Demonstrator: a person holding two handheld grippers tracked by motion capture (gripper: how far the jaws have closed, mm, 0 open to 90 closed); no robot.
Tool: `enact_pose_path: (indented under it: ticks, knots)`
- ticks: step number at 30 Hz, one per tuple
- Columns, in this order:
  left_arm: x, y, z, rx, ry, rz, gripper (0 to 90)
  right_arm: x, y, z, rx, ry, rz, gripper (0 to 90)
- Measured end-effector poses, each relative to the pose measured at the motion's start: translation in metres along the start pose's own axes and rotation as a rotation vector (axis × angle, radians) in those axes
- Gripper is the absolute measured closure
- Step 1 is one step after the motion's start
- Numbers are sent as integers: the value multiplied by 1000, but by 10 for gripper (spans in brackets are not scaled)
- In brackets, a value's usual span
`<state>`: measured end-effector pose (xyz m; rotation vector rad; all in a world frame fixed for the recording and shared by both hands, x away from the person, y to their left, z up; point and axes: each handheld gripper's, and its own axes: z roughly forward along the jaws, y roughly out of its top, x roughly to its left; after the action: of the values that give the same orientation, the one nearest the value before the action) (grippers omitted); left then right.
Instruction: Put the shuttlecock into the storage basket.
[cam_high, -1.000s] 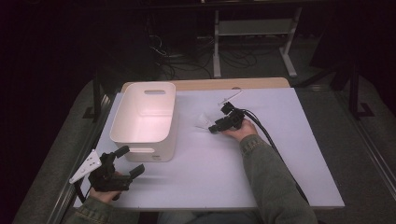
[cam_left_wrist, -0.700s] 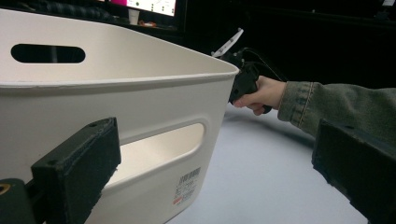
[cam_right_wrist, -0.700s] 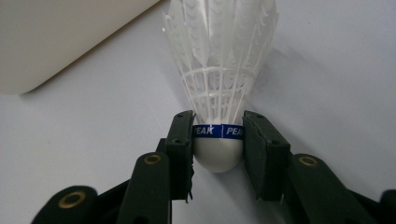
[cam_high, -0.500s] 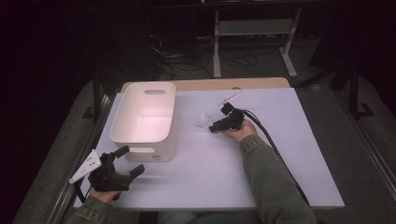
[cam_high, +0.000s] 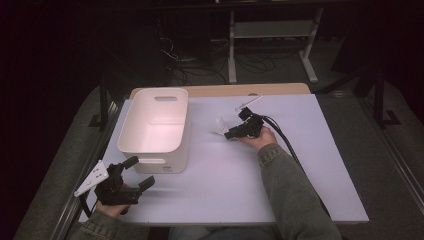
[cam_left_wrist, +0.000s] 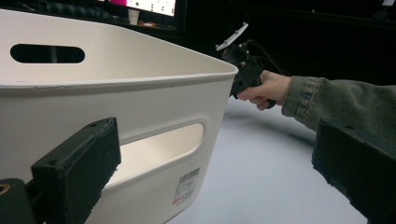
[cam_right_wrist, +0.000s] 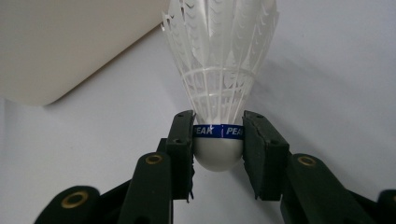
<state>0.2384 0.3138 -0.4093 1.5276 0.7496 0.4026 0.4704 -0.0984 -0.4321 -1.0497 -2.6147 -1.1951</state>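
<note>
Clearly the white feathered shuttlecock with a blue band round its rounded cork is the thing in hand: it sits between the jaws of the right gripper, whose jaws have just been closing and now clamp on the cork at the blue band, one pad on either side. Its long axis runs straight out ahead of the jaws, cork back toward the gripper's body, feather skirt fanning away from the tips. In the high view the shuttlecock lies low over the pale lilac table, skirt toward the white plastic tub with cut-out handles, which stands just beyond the feather tips and to one side. By my judgement the grasp is made and the lift comes next; it calls for raising the cork clear of the table and over the tub's rim without crushing the feathers. Well apart, the left gripper rests with its jaws spread wide and empty, the tub's near wall just ahead of them.
</note>
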Motion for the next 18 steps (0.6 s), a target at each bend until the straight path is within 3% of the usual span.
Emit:
enact_pose_path:
  ticks: [18]
  knots:
    - [0,0,0,1,2,1,8,16,9,-31,-57,24,-10,637]
